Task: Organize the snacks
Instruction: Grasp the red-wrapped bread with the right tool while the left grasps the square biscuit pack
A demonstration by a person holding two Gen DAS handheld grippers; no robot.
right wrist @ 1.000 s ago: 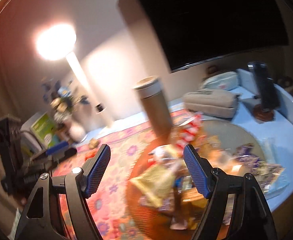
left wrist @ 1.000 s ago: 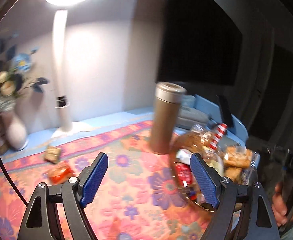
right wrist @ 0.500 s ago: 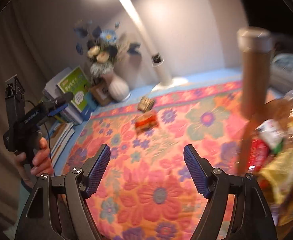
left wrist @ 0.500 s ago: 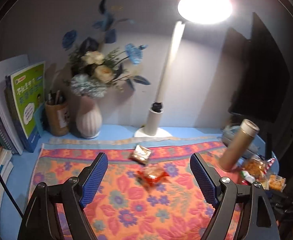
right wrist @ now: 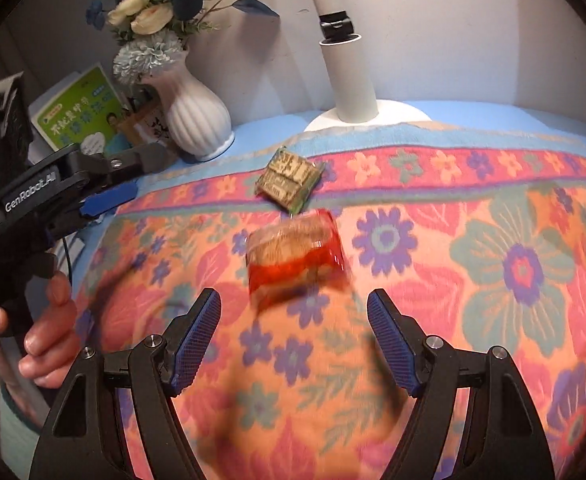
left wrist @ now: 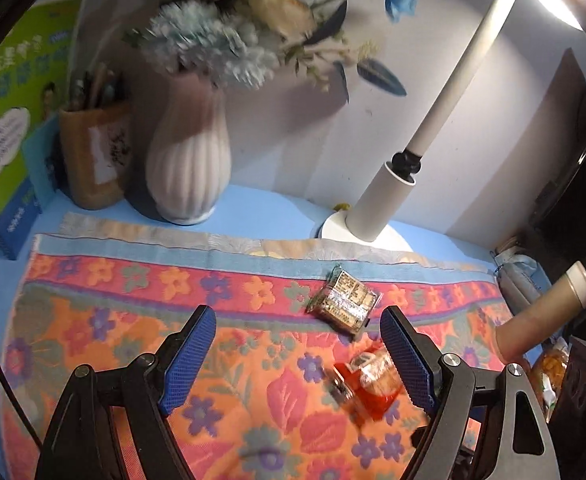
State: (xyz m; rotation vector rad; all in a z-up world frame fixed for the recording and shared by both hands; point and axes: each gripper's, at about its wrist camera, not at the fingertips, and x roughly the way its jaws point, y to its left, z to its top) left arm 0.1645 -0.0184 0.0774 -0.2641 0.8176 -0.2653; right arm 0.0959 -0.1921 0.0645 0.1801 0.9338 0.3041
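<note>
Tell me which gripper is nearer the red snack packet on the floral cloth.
Right, probably. The right gripper faces the red snack packet, just ahead of its open fingers; the left gripper has it beside its right finger.

2 snacks lie on the flower cloth, close together, not touching. Red pack w/ see-through top, brown cookie inside, lies flat, a bit blurry. Gold-green pack sits just behind it, nearer the wall, turned at a slant, also flat, w/ print on top.
</note>
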